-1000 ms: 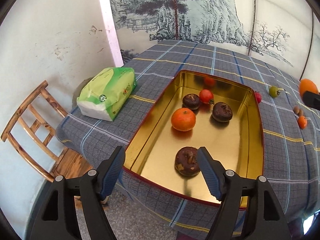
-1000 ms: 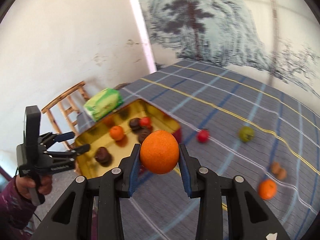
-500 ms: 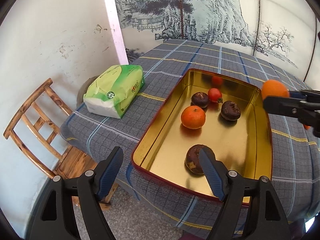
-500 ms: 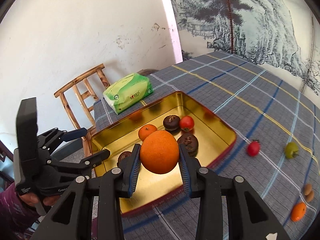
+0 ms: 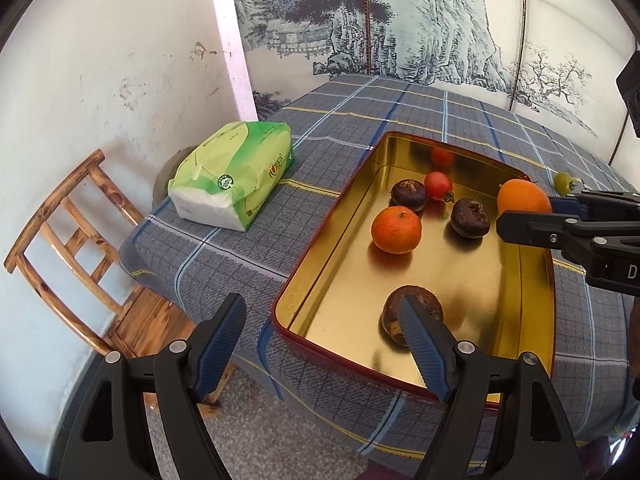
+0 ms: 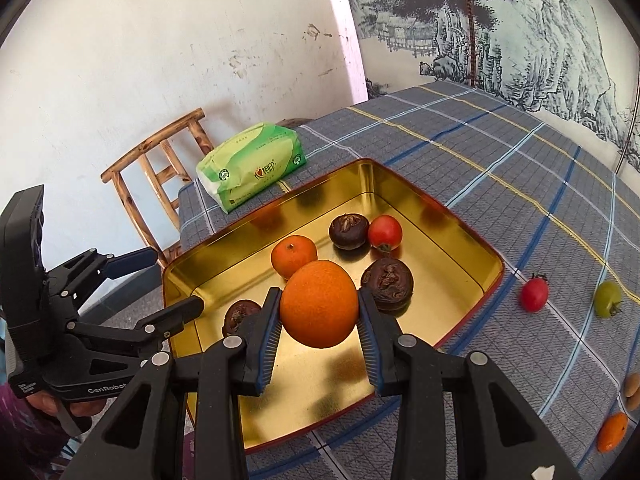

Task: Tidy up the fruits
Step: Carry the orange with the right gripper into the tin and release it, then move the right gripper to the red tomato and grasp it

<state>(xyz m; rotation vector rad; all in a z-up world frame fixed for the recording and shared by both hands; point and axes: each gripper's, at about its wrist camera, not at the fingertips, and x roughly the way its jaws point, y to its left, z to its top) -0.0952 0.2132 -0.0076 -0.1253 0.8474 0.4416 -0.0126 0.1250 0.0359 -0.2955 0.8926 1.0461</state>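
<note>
My right gripper (image 6: 319,336) is clamped on the big orange (image 6: 319,304), which hangs above the near half of the gold tray (image 6: 472,240); bare floor lies straight below it, so I judge a short drop suffices. My left gripper (image 5: 324,340), jaws apart and holding nothing after just widening, waits at the tray's near end. Farther off, loose fruits lie on the tablecloth (image 6: 500,152).

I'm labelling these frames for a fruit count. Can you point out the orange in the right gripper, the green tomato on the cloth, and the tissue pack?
orange (image 6: 319,304): right wrist view, middle of its peel.
green tomato (image 6: 607,298): right wrist view, centre of its skin.
tissue pack (image 5: 232,174): left wrist view, green top face.
</note>
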